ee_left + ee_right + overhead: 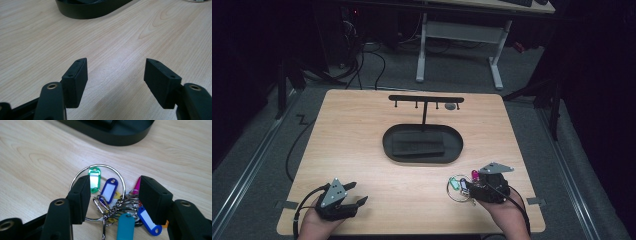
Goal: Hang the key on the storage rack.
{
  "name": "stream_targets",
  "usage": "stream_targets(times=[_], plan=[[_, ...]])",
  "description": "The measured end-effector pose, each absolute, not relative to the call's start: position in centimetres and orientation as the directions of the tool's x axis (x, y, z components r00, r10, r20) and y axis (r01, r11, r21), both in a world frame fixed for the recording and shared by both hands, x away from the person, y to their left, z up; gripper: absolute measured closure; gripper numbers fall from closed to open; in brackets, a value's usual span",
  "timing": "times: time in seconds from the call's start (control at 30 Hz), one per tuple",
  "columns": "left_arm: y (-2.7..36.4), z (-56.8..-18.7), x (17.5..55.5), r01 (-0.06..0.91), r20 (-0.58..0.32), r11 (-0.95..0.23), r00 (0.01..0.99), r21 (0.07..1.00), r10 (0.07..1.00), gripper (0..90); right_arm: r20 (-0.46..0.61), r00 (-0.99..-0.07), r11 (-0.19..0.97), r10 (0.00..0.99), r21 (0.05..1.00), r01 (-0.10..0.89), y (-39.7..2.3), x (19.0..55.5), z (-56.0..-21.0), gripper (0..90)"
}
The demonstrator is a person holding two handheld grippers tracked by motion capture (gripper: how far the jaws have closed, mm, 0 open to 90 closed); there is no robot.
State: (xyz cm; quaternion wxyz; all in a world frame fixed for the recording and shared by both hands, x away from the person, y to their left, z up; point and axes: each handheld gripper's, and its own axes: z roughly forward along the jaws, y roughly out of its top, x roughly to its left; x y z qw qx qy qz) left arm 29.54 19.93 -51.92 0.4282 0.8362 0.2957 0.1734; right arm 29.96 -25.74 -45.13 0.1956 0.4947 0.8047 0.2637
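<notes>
A large metal key ring (100, 165) lies on the wooden table with a bunch of clips and coloured tags on it: green (94, 180), purple-blue (110, 188), teal (125, 226), blue (147, 221) and pink (137, 185). My right gripper (115, 180) hovers over the bunch, jaws apart on either side, and the pads do not press on it. From above, the key ring (455, 190) is just left of the right gripper (468, 186), near the table's front right. My left gripper (358, 193) rests at the front left, and in its own view the left gripper (116, 62) is open over bare wood.
A black oval tray (384, 142) sits mid-table, with a dark block inside. Behind it rises a black T-shaped hook rack (426, 98), with a small grey thing (451, 106) at its right end. The tray's rim (82, 12) (125, 141) shows ahead of both grippers. A white desk frame (497, 70) stands beyond the table.
</notes>
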Motion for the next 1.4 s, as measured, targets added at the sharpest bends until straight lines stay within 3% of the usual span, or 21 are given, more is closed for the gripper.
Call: stream_targets(times=[0.37, 0.67, 1.07, 1.27, 1.3, 1.33, 1.37, 1.4], plan=[[19.9, -52.2, 29.3, 0.346, 0.051, -0.496, 0.779, 0.796, 0.624, 34.9, -0.098, -0.510, 0.496, 0.855, 0.445, 0.746, -23.9, 33.6, -45.2, 41.0], [20.0, -52.3, 29.3, 0.350, 0.044, -0.498, 0.783, 0.793, 0.620, 34.4, -0.145, -0.606, 0.618, 0.782, 0.302, 0.726, -21.7, 36.7, -46.5, 39.3], [20.0, -52.3, 29.3, 0.346, 0.050, -0.506, 0.787, 0.790, 0.615, 34.3, -0.139, -0.673, 0.688, 0.726, 0.162, 0.708, -20.4, 38.5, -48.2, 42.1], [20.0, -52.4, 29.4, 0.350, 0.045, -0.506, 0.787, 0.789, 0.615, 34.2, -0.153, -0.699, 0.715, 0.699, 0.153, 0.682, -20.1, 38.5, -48.2, 59.3], [20.0, -52.4, 29.4, 0.350, 0.045, -0.506, 0.787, 0.788, 0.615, 34.2, -0.156, -0.703, 0.720, 0.694, 0.151, 0.678, -20.0, 38.4, -48.1, 63.5], [20.0, -52.4, 29.4, 0.351, 0.045, -0.507, 0.787, 0.787, 0.615, 34.1, -0.162, -0.711, 0.729, 0.684, 0.149, 0.668, -20.1, 38.2, -48.0, 73.0], [20.0, -52.4, 29.5, 0.351, 0.045, -0.508, 0.787, 0.787, 0.615, 34.1, -0.162, -0.711, 0.729, 0.684, 0.149, 0.668, -20.1, 38.2, -48.0, 73.0], [20.0, -52.4, 29.5, 0.352, 0.044, -0.508, 0.788, 0.786, 0.614, 34.1, -0.161, -0.719, 0.737, 0.676, 0.146, 0.660, -20.1, 38.0, -47.8, 80.7]])
